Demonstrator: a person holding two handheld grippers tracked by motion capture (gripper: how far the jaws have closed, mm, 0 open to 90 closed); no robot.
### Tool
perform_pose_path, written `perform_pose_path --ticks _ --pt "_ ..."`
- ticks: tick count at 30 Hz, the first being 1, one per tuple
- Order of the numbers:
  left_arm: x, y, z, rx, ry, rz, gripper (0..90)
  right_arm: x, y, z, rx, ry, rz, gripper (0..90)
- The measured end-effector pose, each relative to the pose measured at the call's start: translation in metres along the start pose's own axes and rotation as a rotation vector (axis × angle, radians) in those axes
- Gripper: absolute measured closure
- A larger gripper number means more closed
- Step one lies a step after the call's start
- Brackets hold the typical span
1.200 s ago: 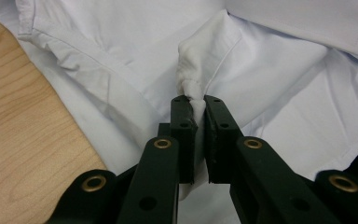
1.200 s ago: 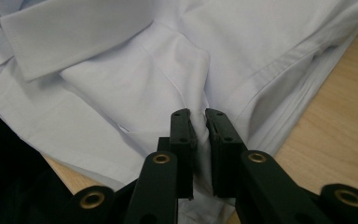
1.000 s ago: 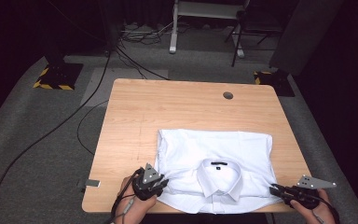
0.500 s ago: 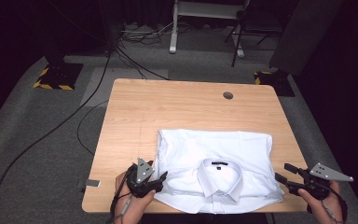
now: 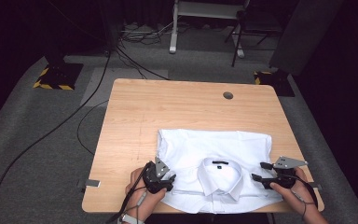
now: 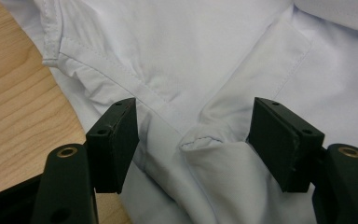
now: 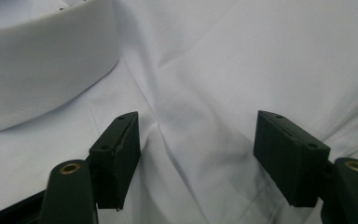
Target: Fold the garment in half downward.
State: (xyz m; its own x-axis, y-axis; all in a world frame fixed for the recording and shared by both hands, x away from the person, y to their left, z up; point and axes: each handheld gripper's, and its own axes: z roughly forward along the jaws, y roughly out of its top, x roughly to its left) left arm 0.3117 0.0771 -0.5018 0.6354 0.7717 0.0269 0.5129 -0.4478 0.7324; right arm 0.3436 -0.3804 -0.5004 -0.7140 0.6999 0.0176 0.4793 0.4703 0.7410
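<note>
White shirt (image 5: 214,161) lies folded flat on the near half of the desk (image 5: 177,107), collar (image 5: 221,175) toward the person; same spot and shape as a second ago. Left tool (image 5: 170,179) sits at the shirt's near-left edge: jaws have just been opening, now spread wide over a puckered fold of cloth, pads not pressing on it. Right tool (image 5: 257,173) is at the near-right edge, having shifted inward from off the shirt's corner: jaws also just opened, wide apart over the fabric beside the collar, gripping nothing.
</note>
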Motion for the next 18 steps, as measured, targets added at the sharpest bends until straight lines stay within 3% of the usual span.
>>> perform_pose_path --ticks 8,18 --pt "-0.011 0.008 0.01 -0.006 -0.017 -0.003 33.8 -0.014 -0.008 -0.008 -0.007 -0.044 0.019 30.4" --pt "-0.04 0.021 0.022 -0.004 -0.057 0.022 33.1 -0.034 -0.029 -0.03 -0.024 -0.068 0.033 29.5"
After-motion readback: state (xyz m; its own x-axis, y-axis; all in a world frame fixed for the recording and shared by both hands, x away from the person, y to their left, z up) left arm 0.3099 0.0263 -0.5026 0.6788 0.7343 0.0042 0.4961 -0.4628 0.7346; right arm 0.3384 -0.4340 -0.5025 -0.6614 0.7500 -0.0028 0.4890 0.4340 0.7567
